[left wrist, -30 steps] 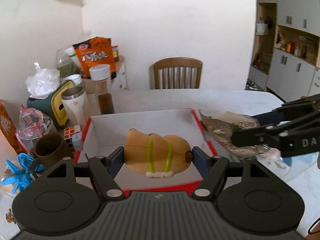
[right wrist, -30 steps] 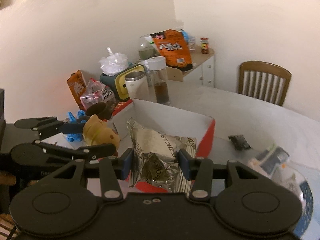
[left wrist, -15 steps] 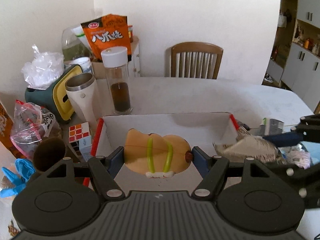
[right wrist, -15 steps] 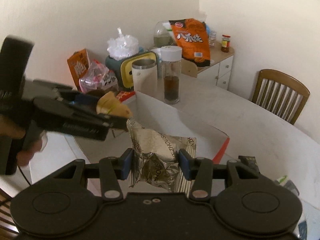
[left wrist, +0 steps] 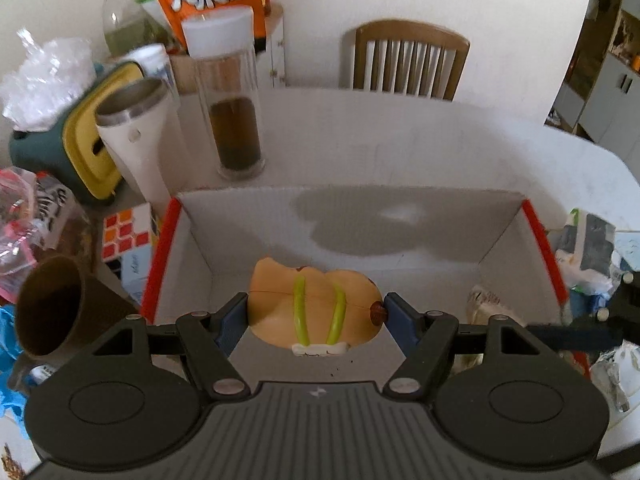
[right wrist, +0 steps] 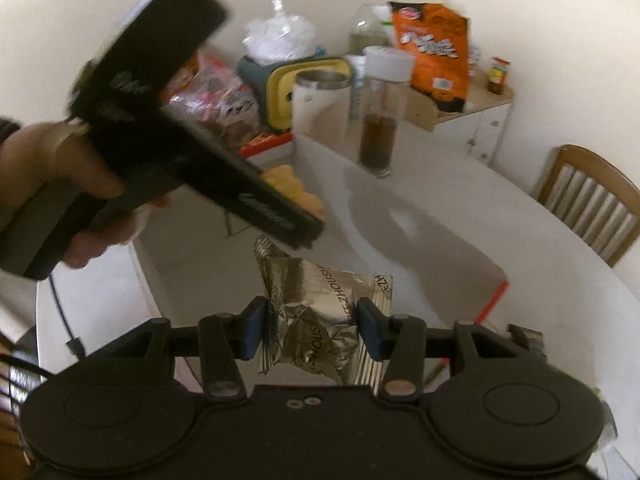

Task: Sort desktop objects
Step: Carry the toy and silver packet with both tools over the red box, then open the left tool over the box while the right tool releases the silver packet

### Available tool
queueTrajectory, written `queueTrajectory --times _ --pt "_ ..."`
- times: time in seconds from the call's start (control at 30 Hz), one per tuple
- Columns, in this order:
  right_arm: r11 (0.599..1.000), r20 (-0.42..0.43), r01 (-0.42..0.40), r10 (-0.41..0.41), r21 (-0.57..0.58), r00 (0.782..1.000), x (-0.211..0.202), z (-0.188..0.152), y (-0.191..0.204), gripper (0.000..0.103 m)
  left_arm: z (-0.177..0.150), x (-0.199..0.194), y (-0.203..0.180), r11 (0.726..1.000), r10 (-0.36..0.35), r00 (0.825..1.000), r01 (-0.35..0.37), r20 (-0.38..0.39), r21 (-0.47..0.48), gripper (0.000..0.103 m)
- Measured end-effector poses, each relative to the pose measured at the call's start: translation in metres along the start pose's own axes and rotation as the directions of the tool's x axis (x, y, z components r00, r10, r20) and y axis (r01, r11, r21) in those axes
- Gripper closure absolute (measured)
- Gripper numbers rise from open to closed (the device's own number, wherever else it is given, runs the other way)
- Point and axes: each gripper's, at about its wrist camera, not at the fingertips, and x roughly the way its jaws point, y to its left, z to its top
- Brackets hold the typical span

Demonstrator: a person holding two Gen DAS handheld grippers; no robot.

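My left gripper [left wrist: 316, 316] is shut on a tan toy with green stripes [left wrist: 314, 306] and holds it over the white box with red edges [left wrist: 248, 220]. The left gripper body also shows in the right wrist view [right wrist: 224, 192], with the toy [right wrist: 294, 190] at its tip. My right gripper [right wrist: 312, 328] is shut on a crinkled silver snack packet [right wrist: 320, 312] and holds it over the box's right part [right wrist: 440, 248]. The packet's corner shows in the left wrist view [left wrist: 486, 304].
Left of the box stand a white steel-rimmed tumbler [left wrist: 134, 136], a glass bottle of dark liquid [left wrist: 228, 96], a puzzle cube [left wrist: 126, 232], a brown cup [left wrist: 52, 304] and snack bags. Wrappers [left wrist: 588, 248] lie right of the box. A wooden chair [left wrist: 404, 60] stands behind the table.
Both grippers have moved forward and over the box, tilting down toward its inside. The toy and the packet stay gripped.
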Motion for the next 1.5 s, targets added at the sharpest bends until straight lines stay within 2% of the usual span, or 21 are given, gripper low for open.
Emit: queueTrajectory --times 0.37,0.7,0.97,1.17,1.23,1.3,1.5 --pt "0.997 -0.109 -0.049 0.042 -0.056 0.993 0.048 -0.001 0.005 0.055 0.004 0.049 0.004 0.999 -0.015 0.991 0.011 -0.135 -0.03 0.03" --pt "0.997 -0.173 -0.072 0.065 -0.036 0.983 0.073 0.0 -0.007 0.055 0.001 0.071 0.005 0.999 -0.045 0.979 0.04 -0.201 -0.03 0.03" --pt "0.996 -0.229 -0.079 0.069 -0.033 0.971 0.081 0.002 -0.007 0.055 0.0 0.085 0.004 0.998 -0.054 0.96 0.046 -0.276 -0.036 0.026" --pt "0.997 -0.25 -0.072 0.065 -0.018 0.966 0.084 0.003 -0.01 0.052 -0.004 0.087 0.005 0.997 -0.068 0.958 0.054 -0.28 -0.056 0.025" --pt "0.997 -0.243 -0.068 0.061 -0.022 0.968 0.083 0.003 -0.01 0.048 -0.006 0.087 0.004 0.997 -0.068 0.958 0.053 -0.278 -0.059 0.025" --pt "0.998 -0.228 -0.053 0.048 -0.017 0.973 0.081 0.004 -0.011 0.039 -0.006 0.087 0.005 0.997 -0.064 0.959 0.049 -0.277 -0.063 0.024" --pt "0.999 -0.221 -0.042 0.042 0.007 0.974 0.077 0.003 -0.014 0.035 -0.002 0.079 0.006 0.996 -0.059 0.962 0.039 -0.265 -0.082 0.022"
